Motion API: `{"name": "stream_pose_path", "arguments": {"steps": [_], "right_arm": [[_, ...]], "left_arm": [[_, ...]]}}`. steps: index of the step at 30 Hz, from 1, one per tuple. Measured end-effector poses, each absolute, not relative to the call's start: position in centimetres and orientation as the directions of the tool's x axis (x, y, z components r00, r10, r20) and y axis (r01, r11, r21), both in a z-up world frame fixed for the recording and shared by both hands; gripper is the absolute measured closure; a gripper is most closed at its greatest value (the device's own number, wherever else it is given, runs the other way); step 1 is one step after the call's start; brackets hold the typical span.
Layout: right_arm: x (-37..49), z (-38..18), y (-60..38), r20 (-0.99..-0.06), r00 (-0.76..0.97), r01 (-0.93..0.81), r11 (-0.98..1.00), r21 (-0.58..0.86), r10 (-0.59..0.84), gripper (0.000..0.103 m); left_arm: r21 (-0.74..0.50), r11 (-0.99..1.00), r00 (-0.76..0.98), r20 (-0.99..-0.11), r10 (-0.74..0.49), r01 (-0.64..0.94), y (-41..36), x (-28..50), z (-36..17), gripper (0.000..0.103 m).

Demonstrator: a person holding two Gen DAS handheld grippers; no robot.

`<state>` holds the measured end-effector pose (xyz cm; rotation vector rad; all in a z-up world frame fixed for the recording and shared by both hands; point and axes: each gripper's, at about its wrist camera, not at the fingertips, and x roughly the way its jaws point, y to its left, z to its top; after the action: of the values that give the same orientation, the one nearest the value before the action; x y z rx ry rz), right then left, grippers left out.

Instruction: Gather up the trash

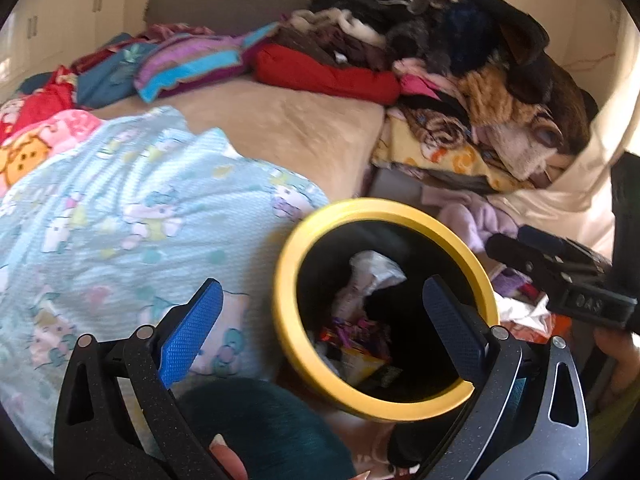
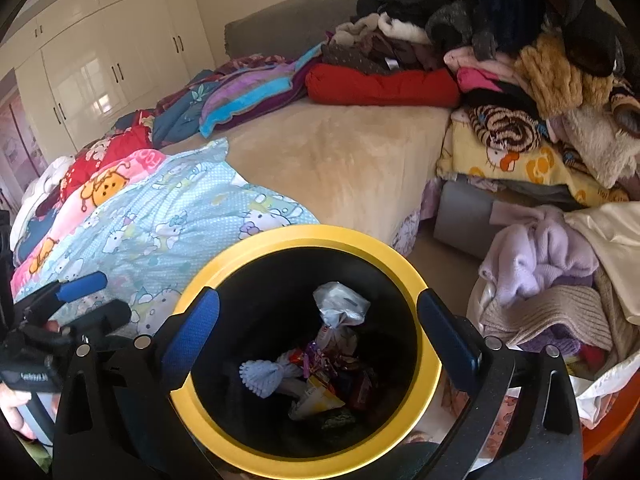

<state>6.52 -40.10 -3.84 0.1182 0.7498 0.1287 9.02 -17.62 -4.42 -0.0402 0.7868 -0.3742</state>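
A black bin with a yellow rim (image 2: 304, 236) stands beside the bed; it also shows in the left wrist view (image 1: 288, 248). Inside lie a crumpled white plastic bag (image 2: 340, 304), a pale blue paper ball (image 2: 264, 376) and colourful wrappers (image 2: 328, 364); the white bag (image 1: 372, 272) and wrappers (image 1: 356, 332) show in the left wrist view too. My right gripper (image 2: 320, 328) is open and empty, directly above the bin's mouth. My left gripper (image 1: 324, 320) is open and empty, above the bin's left rim. Each gripper appears in the other's view: the right (image 1: 560, 276), the left (image 2: 68, 300).
A bed with a beige cover (image 2: 340, 160) lies behind the bin. A light blue Hello Kitty blanket (image 2: 168, 220) hangs over its near corner. A tall pile of clothes (image 2: 520, 60) stands at the right, with lilac knitwear (image 2: 540, 256) below. White wardrobes (image 2: 100, 60) line the left wall.
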Motion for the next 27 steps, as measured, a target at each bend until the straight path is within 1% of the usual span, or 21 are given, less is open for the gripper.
{"name": "stream_pose_path", "arguments": {"steps": [5, 9, 14, 18, 21, 24, 27], "right_arm": [[5.2, -3.6, -38.2, -0.643, 0.752, -0.086, 0.989, 0.122, 0.144, 0.007], [4.1, -3.3, -37.1, -0.596, 0.793, -0.068, 0.99, 0.12, 0.127, 0.007], [1.5, -2.1, -35.5, -0.441, 0.891, -0.058, 0.991, 0.122, 0.106, 0.006], [-1.2, -1.4, -33.7, -0.297, 0.953, -0.038, 0.996, 0.081, 0.06, 0.006], [-2.6, -1.2, -32.5, -0.224, 0.973, -0.038, 0.997, 0.065, 0.051, 0.006], [-3.4, -1.3, -31.5, -0.195, 0.979, -0.059, 0.998, 0.034, 0.064, 0.006], [-3.6, -1.7, -30.9, -0.203, 0.976, -0.072, 0.997, 0.028, 0.076, 0.006]], "left_arm": [[-0.156, 0.954, 0.697, -0.655, -0.294, 0.256, -15.6, 8.3, -3.4, 0.011], [-0.138, 0.967, 0.741, -0.622, -0.251, 0.212, -13.9, 7.6, -2.8, 0.011], [-0.118, 0.973, 0.79, -0.569, -0.229, 0.197, -12.1, 6.0, -2.1, 0.011], [-0.093, 0.977, 0.83, -0.515, -0.214, 0.194, -10.9, 4.2, -1.8, 0.011], [-0.072, 0.98, 0.86, -0.47, -0.2, 0.188, -10.1, 3.0, -1.8, 0.011], [-0.053, 0.982, 0.875, -0.448, -0.185, 0.18, -9.6, 2.3, -2.1, 0.011], [-0.056, 0.984, 0.881, -0.44, -0.176, 0.168, -9.0, 2.1, -2.4, 0.011]]}}
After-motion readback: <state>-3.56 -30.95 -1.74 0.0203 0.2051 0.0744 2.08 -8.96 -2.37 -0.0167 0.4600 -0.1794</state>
